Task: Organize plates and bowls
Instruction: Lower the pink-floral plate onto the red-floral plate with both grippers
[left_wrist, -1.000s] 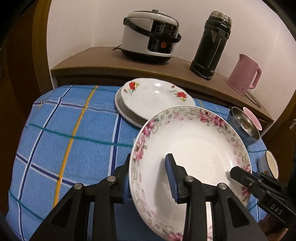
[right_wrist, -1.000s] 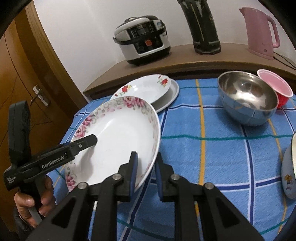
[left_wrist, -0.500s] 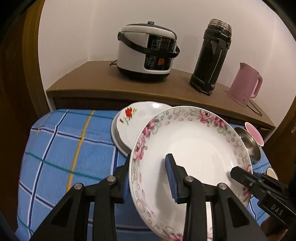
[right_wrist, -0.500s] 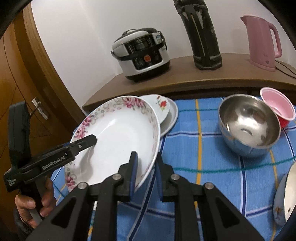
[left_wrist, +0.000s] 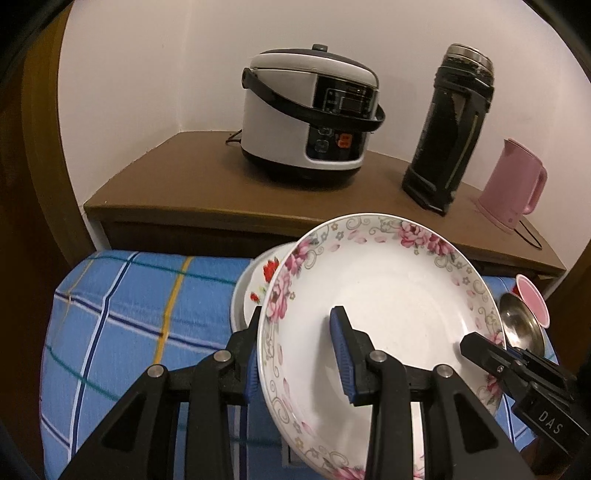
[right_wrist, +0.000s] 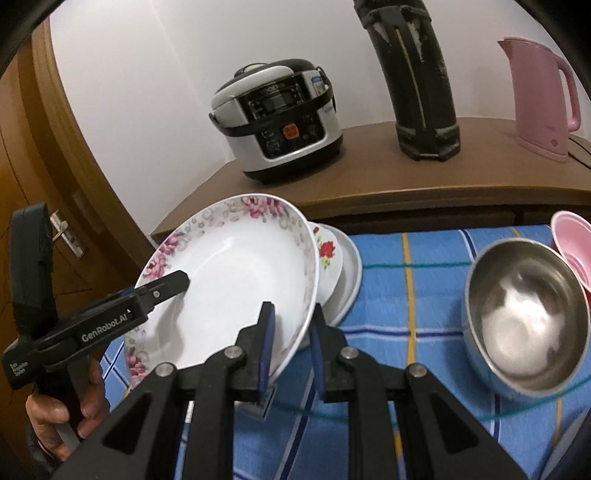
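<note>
Over the last second the blue checked cloth on the table (left_wrist: 122, 325) had slid lower in both views and the wooden shelf behind it had come closer, which suggested that the large white plate with the pink floral rim (left_wrist: 388, 306) had been raised and carried toward the back of the table. On the left, the left claw (left_wrist: 299, 354) remained clenched on that plate's near-left rim, one blue pad under the edge and the other pressing on the inner face. Just behind the plate, the smaller white plate with red flowers (left_wrist: 262, 280), stacked on a plain white plate (right_wrist: 351, 273), had gone from fully visible to mostly covered by the carried plate's far edge. That meant the floral plate was now held tilted in the air, overlapping the stack, so the likely next step was to lower it onto those two plates. Further right, the right claw (right_wrist: 291, 343) also kept its grip, pinching the plate's right rim between its pads. To the right of the stack, the round stainless steel bowl (right_wrist: 524, 314) sat on the cloth with the pink plastic bowl (right_wrist: 572, 240) touching its far side, both still untouched. On the shelf stood the white and black rice cooker (left_wrist: 310, 114), the tall black thermos (left_wrist: 454, 125) and the pink electric kettle (left_wrist: 513, 188).
</note>
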